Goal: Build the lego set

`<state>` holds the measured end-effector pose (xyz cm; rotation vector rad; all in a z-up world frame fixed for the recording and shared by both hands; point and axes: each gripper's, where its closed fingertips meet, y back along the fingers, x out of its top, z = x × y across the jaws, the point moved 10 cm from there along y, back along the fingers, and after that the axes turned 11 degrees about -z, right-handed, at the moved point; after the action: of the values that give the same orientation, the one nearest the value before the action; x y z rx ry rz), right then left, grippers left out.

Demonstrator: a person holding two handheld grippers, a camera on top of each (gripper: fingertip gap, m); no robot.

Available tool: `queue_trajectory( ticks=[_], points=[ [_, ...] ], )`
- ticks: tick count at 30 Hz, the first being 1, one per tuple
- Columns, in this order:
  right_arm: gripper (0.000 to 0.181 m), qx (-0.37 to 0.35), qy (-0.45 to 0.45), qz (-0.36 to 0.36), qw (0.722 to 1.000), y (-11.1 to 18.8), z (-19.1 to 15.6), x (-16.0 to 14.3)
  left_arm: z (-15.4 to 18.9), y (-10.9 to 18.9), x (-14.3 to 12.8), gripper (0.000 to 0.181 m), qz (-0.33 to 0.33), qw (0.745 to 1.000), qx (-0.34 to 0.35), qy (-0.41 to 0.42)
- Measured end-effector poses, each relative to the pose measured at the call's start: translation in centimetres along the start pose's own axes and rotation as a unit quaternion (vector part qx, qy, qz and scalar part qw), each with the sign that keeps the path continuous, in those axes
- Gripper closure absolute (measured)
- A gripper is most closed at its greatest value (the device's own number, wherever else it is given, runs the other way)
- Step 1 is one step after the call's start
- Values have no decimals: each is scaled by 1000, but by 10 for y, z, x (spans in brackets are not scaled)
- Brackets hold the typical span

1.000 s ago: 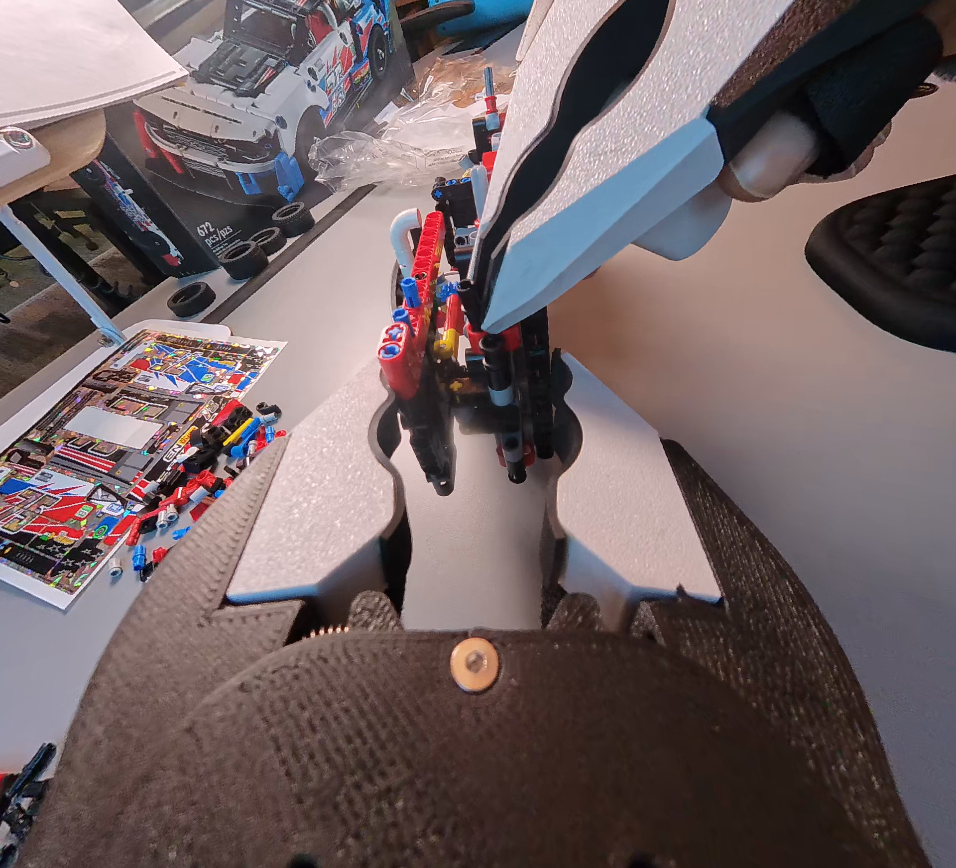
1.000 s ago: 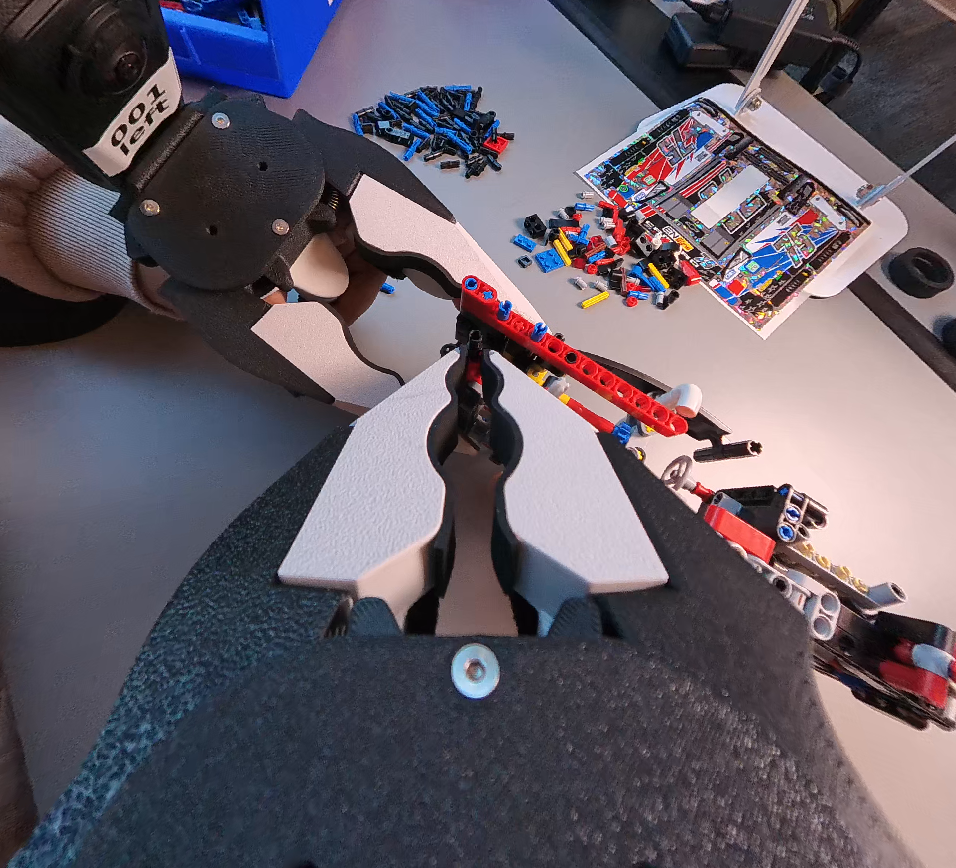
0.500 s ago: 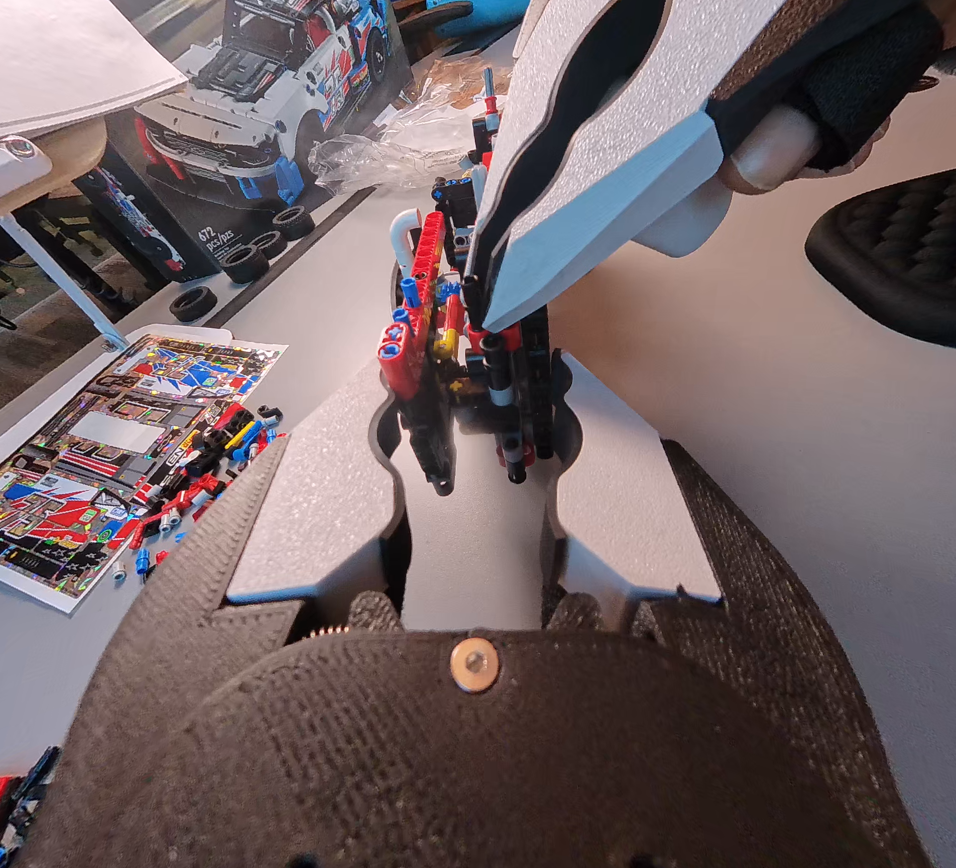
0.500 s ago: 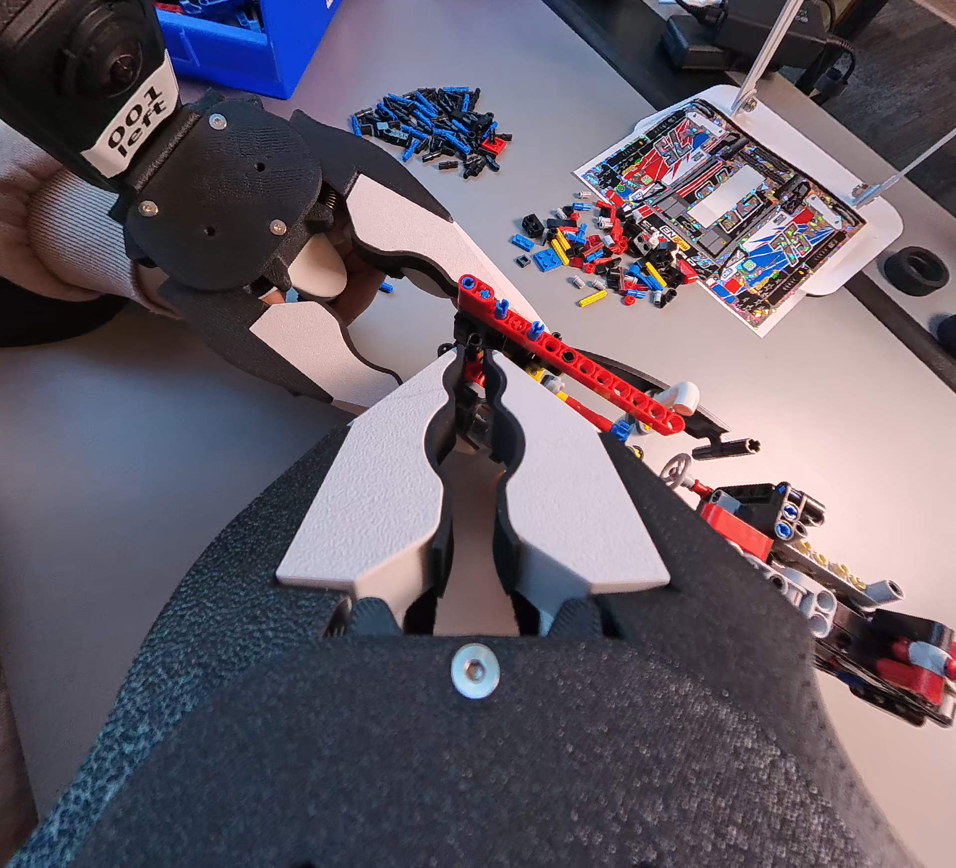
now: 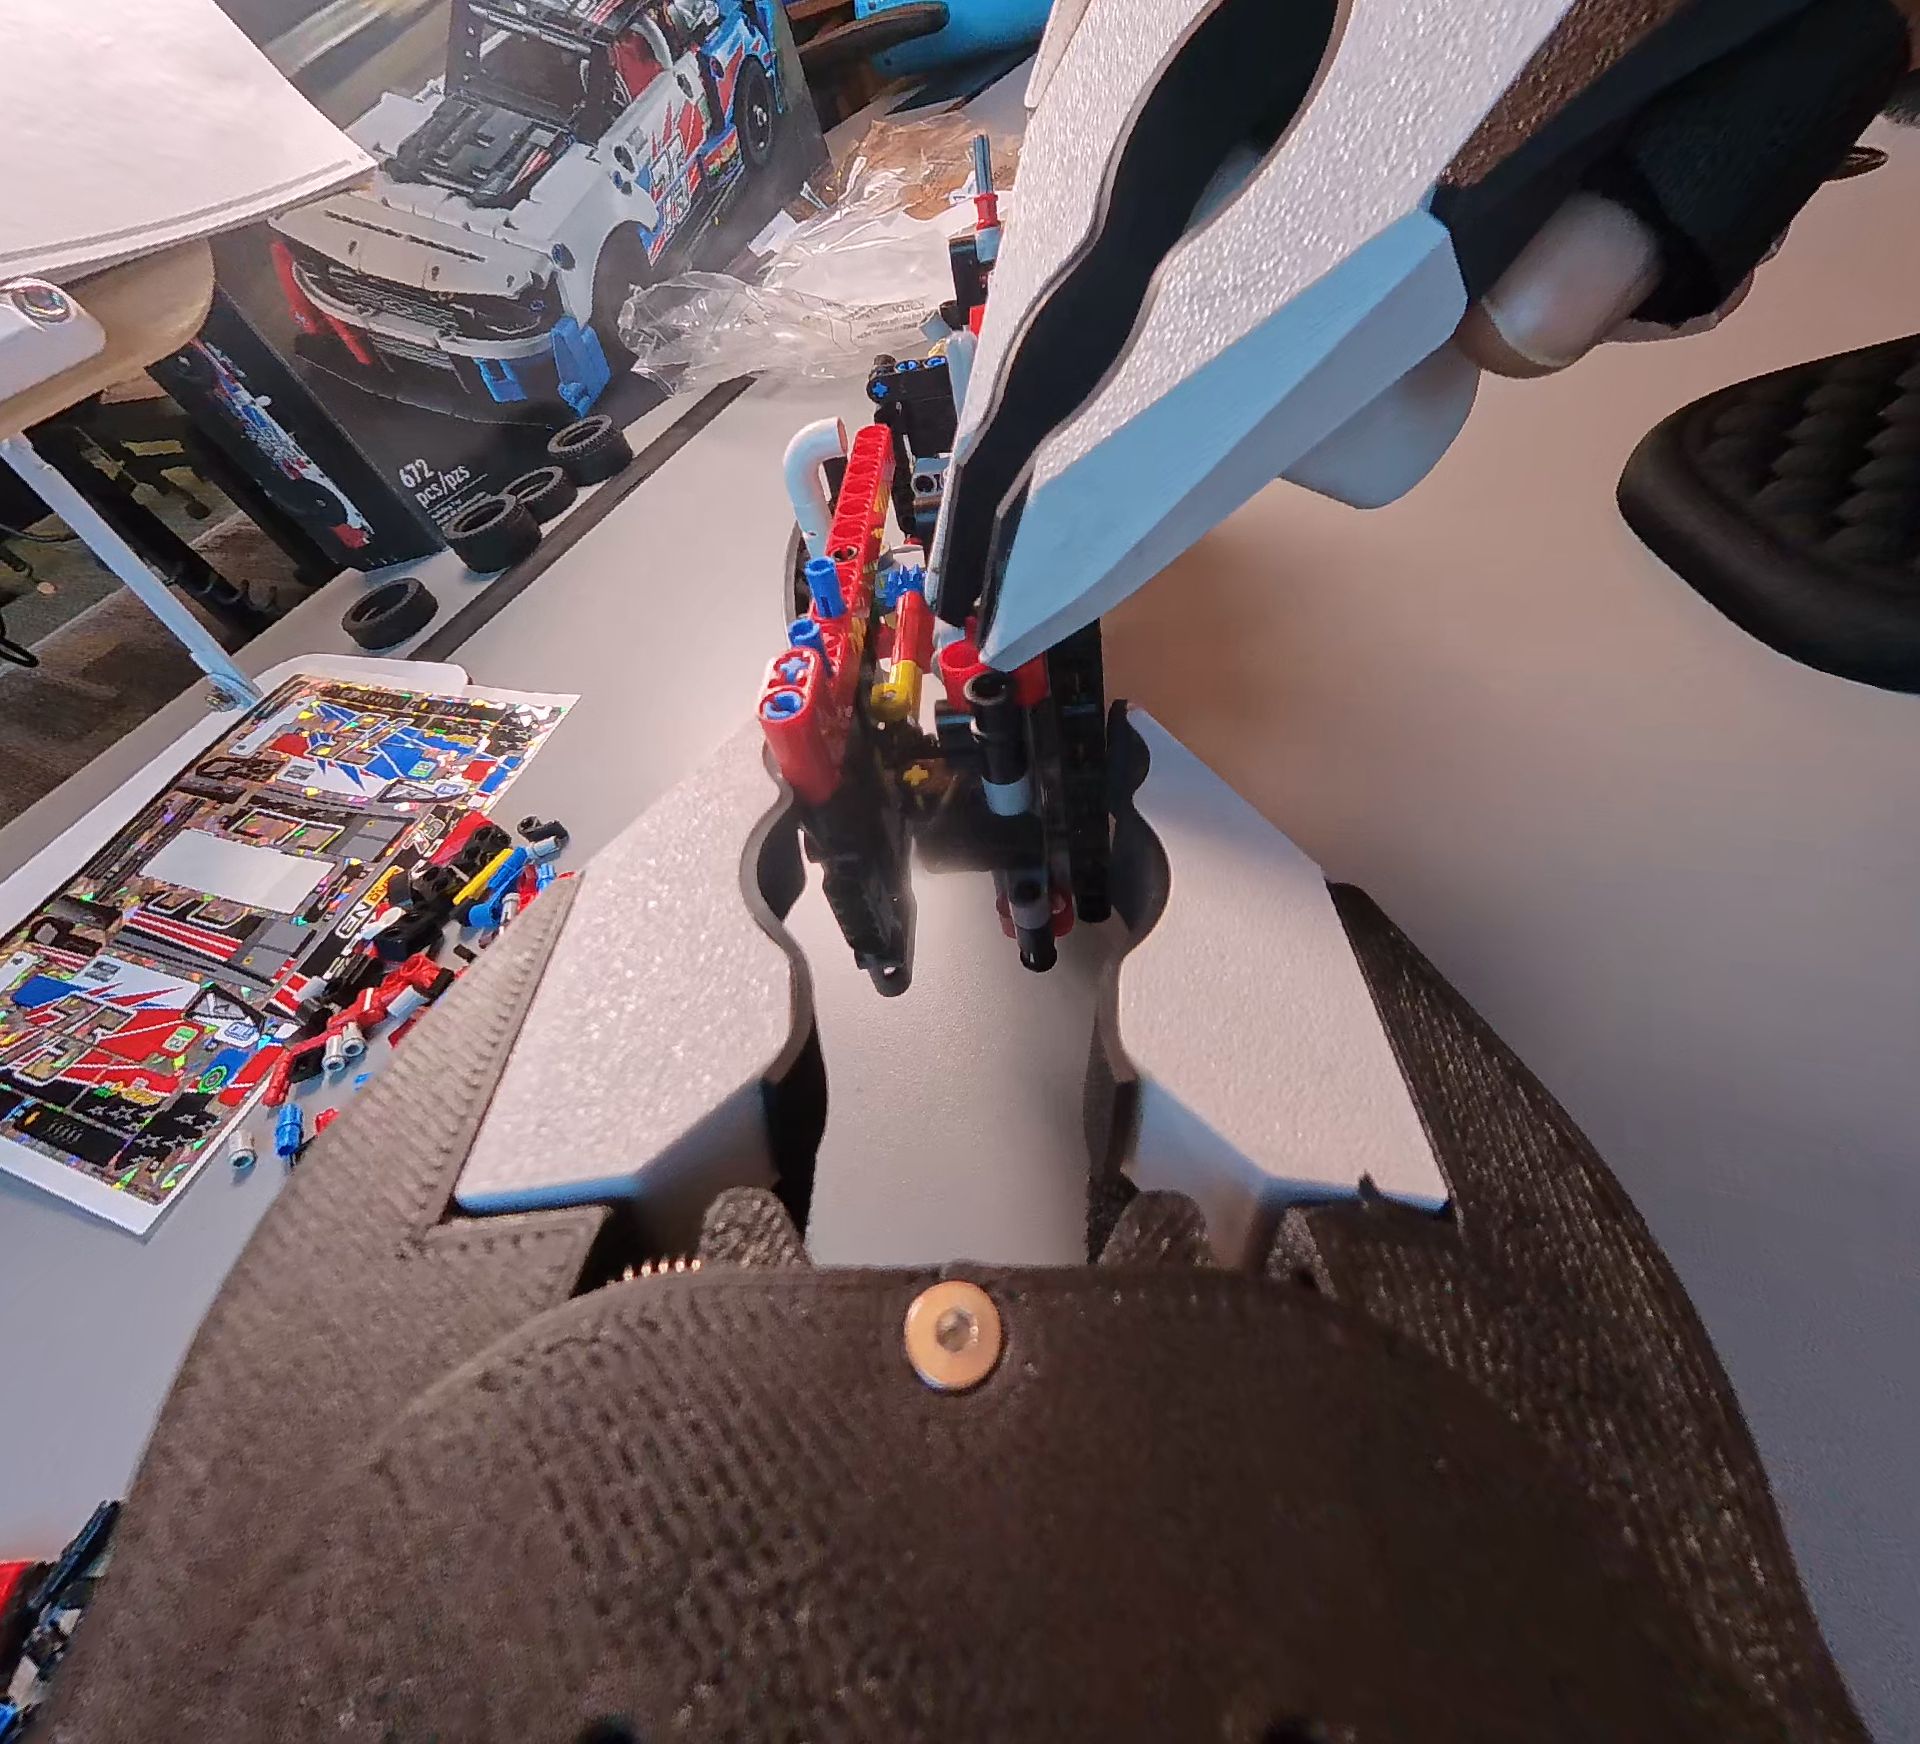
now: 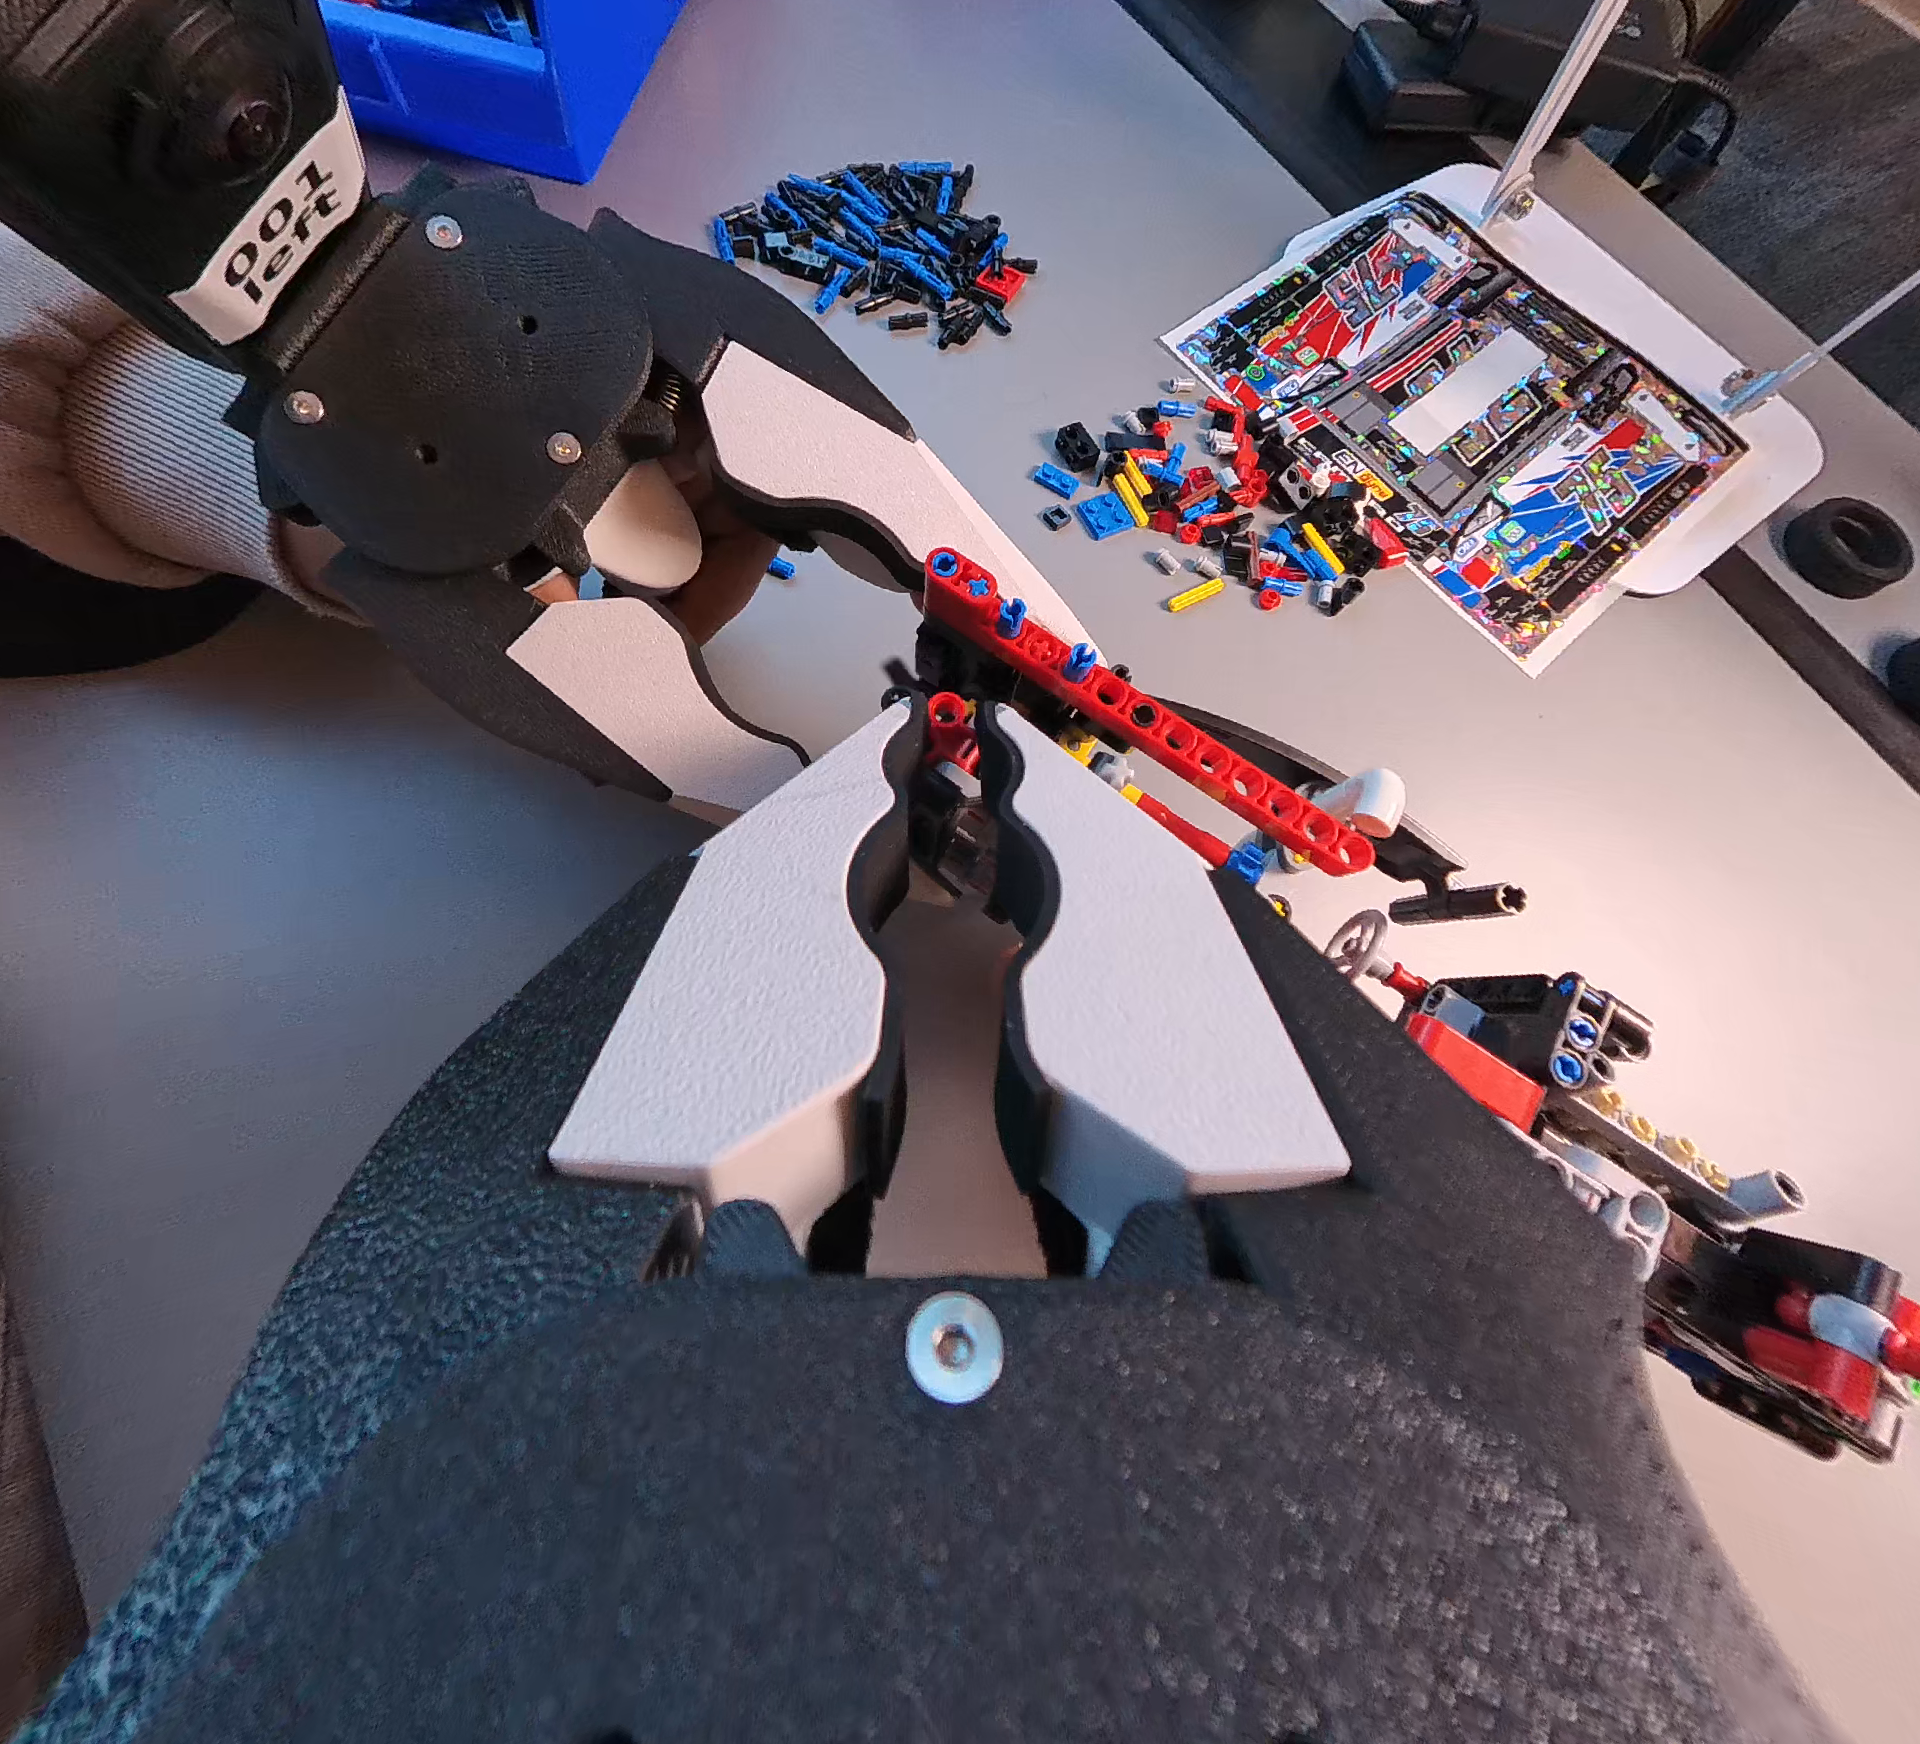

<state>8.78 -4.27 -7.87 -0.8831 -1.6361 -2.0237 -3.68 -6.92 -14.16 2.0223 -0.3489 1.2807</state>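
Lego chassis (image 5: 935, 759) is clamped by left gripper (image 5: 951, 801); small red piece (image 6: 948, 726) (atop it) is pinched by right gripper (image 6: 951, 728).

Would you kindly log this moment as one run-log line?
left gripper: shut on chassis | right gripper: shut on red piece at chassis end | loose parts: on table

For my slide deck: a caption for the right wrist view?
Right gripper pinches a small red piece onto the lego chassis.

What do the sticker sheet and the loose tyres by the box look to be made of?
Sticker sheet: printed paper or film with a foil finish, judging by its rainbow glitter. Loose tyres: matte black, probably rubber, with moulded tread; hard plastic cannot be ruled out.
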Motion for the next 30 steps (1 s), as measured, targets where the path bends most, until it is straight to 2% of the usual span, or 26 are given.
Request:
queue_trajectory(
  ticks=[9, 15, 20, 25, 30],
  points=[
    [175, -8, 10, 0, 1000, 5, -1, 1, -1, 1, -1, 125, 0, 1000, -3, 2],
    [175, 14, 34, 64, 997, 24, -11, 0, -8, 0, -1, 126, -5, 1000, -13, 5],
    [175, 44, 56, 85, 994, 30, -28, -22, -12, -1, -2, 126, -5, 1000, -20, 19],
    [175, 59, 25, 108, 992, 24, -31, -49, -8, 0, -1, 126, -2, 1000, -16, 6],
    [174, 76, 3, 94, 993, 3, -43, -67, -16, -1, -1, 126, -11, 999, -45, 6]
  ],
)
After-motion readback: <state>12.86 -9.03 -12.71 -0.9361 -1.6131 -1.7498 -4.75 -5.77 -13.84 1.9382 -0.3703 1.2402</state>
